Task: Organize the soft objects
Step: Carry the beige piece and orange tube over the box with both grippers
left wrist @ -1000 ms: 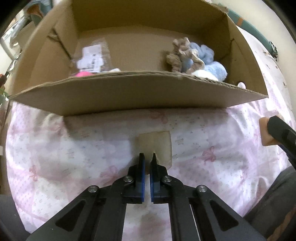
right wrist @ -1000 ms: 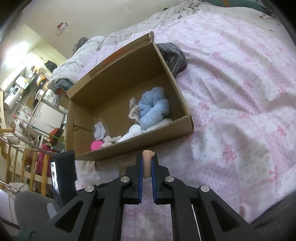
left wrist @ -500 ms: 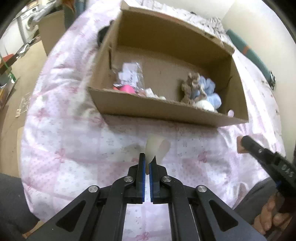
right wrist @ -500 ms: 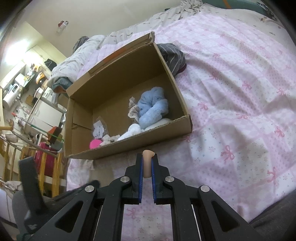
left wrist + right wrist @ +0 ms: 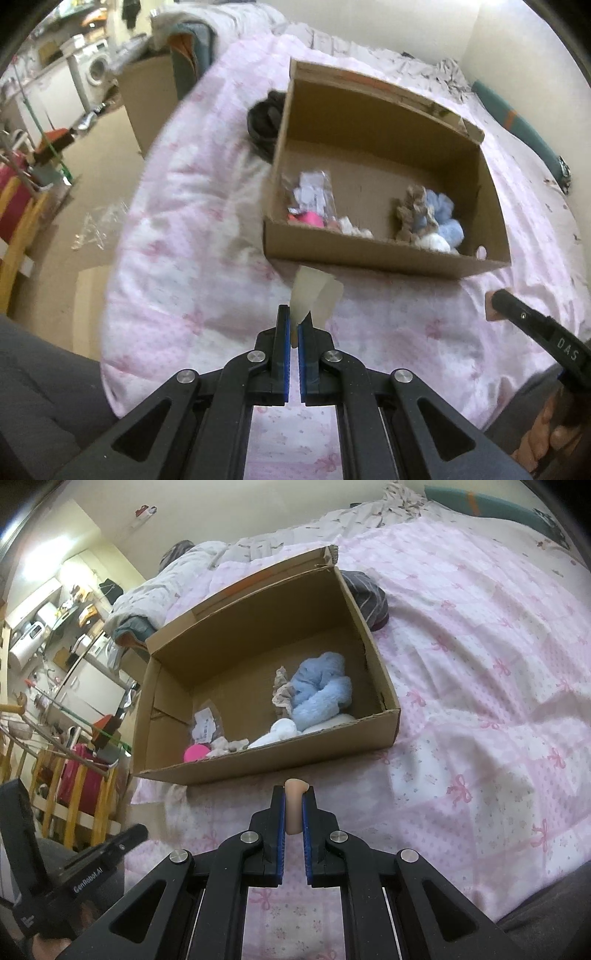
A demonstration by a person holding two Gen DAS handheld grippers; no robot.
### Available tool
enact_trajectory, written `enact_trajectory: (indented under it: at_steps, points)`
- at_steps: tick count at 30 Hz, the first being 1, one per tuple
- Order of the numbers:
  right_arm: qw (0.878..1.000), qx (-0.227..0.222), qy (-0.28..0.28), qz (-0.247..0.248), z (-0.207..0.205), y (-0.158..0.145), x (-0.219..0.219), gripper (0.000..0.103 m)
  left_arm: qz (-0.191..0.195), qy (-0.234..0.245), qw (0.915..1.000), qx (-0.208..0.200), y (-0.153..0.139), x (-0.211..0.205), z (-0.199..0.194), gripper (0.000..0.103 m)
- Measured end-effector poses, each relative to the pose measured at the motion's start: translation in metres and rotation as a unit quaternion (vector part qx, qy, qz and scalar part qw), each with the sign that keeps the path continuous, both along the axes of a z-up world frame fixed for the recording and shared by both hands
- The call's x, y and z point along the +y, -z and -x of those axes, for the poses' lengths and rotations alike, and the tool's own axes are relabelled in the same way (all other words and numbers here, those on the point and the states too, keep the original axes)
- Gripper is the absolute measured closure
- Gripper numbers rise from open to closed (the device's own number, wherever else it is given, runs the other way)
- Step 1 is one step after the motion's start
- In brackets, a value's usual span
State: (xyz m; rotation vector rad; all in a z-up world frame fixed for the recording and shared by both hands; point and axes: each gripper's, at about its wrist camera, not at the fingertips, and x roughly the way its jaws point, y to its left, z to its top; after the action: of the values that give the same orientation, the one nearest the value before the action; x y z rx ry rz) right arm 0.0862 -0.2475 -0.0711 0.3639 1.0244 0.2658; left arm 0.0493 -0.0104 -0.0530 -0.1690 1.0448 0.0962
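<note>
pink bedding (image 5: 480, 686) carries an open cardboard box (image 5: 266, 755) lying straight ahead of both grippers, the left gripper (image 5: 294, 326) with jaws clamped on a pale sheet (image 5: 314, 295), the right gripper (image 5: 294, 806) pinching a beige sponge (image 5: 294, 805), each near its front wall.

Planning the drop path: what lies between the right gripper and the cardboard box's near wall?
In the right wrist view, only bare pink bedspread separates the right gripper, shut on a peach sponge, from the cardboard box.
</note>
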Motion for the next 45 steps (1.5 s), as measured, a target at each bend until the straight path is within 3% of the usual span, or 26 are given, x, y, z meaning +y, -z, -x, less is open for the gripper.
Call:
enact_trajectory:
  at_steps: [7, 11, 22, 34, 41, 45]
  points:
    - [1.000, -0.014, -0.009, -0.008, 0.000, -0.004, 0.002, 0.094, -0.029, 0.016, 0.9984, -0.047, -0.035, -0.005, -0.011, 0.100]
    - [0.999, -0.044, -0.019, -0.012, 0.005, -0.019, 0.001, 0.094, -0.043, 0.031, 0.9959, -0.073, -0.055, -0.006, -0.026, 0.100]
    - [0.994, -0.094, -0.041, -0.041, -0.009, -0.057, -0.001, 0.094, -0.051, 0.041, 0.9932, -0.096, -0.076, -0.004, -0.085, 0.100]
    - [0.992, -0.116, -0.037, -0.041, -0.062, -0.069, -0.002, 0.094, -0.065, 0.057, 0.9926, -0.085, -0.060, -0.016, -0.129, 0.100]
    - [0.993, -0.106, -0.040, -0.041, -0.078, -0.037, 0.003, 0.094, -0.085, 0.066, 0.9918, -0.069, -0.026, -0.024, -0.139, 0.099]
    - [0.996, -0.076, -0.042, -0.032, -0.083, -0.017, 0.008, 0.094, -0.070, 0.066, 0.9942, -0.048, -0.013, -0.023, -0.141, 0.099]
